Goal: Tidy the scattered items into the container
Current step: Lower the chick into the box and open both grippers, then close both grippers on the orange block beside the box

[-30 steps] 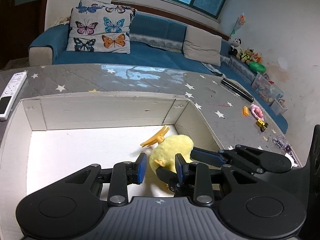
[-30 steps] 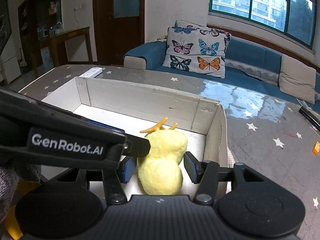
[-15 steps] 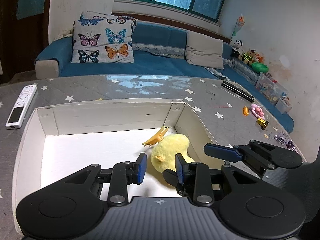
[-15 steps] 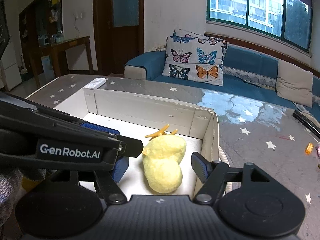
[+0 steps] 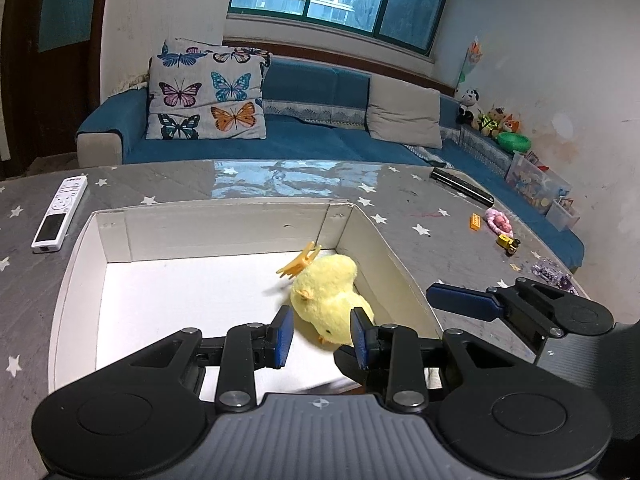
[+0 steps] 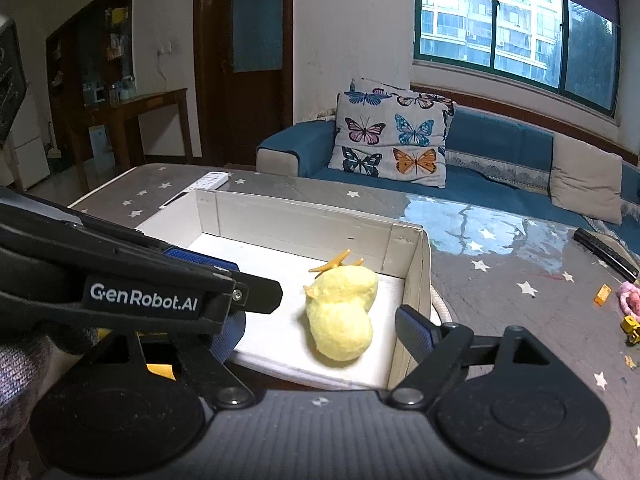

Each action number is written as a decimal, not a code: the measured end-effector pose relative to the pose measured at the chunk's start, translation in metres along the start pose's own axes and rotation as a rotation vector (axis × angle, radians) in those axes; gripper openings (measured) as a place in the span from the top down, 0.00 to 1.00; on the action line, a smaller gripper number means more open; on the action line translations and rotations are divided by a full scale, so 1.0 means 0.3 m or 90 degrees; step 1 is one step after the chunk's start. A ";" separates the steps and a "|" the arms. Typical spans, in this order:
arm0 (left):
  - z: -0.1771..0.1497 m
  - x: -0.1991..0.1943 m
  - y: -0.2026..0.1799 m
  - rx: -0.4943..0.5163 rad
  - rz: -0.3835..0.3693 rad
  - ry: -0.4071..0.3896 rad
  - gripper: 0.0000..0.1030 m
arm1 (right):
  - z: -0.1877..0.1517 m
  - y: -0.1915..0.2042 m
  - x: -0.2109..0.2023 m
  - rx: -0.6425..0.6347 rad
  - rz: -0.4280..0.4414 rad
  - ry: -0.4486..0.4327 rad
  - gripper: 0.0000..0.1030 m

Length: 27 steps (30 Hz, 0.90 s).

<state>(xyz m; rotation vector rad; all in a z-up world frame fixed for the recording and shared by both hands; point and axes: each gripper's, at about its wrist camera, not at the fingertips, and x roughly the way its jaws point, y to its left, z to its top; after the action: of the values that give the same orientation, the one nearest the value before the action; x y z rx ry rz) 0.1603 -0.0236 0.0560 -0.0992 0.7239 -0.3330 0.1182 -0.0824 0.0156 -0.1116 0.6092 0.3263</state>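
Plush chick [image 6: 340, 316] lies released in the box [image 5: 400, 276], by its right wall near the far corner.

It looks soft, light and squashy, so I judge it would take a gentle pinch across its round body. An orange clip [image 5: 298, 262] touches its far end. The right tongs [image 6: 320, 332] have just been opening and stand wide, pads clear of the chick between them. The left tongs [image 5: 320, 334] stand part open and hold nothing. On the worktop [image 5: 200, 184], small toys [image 5: 498, 224] lie scattered near the right edge, well apart from the box, still to be gathered; a remote [image 5: 60, 212] lies near the far left corner.
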 end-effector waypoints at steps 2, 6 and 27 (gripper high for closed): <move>-0.013 -0.019 -0.005 0.001 0.000 -0.004 0.67 | -0.013 0.000 -0.023 0.001 0.001 -0.003 0.19; -0.044 -0.051 -0.011 0.001 0.003 -0.009 0.67 | -0.043 0.000 -0.061 0.003 0.002 -0.004 0.18; -0.204 -0.036 -0.076 0.032 -0.046 0.055 0.67 | -0.232 -0.013 -0.075 0.035 0.019 0.055 0.16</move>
<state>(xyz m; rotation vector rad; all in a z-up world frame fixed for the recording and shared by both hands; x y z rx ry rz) 0.1062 -0.0399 0.0217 -0.0645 0.7990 -0.4267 0.0643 -0.1060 -0.0282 -0.0646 0.7050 0.3354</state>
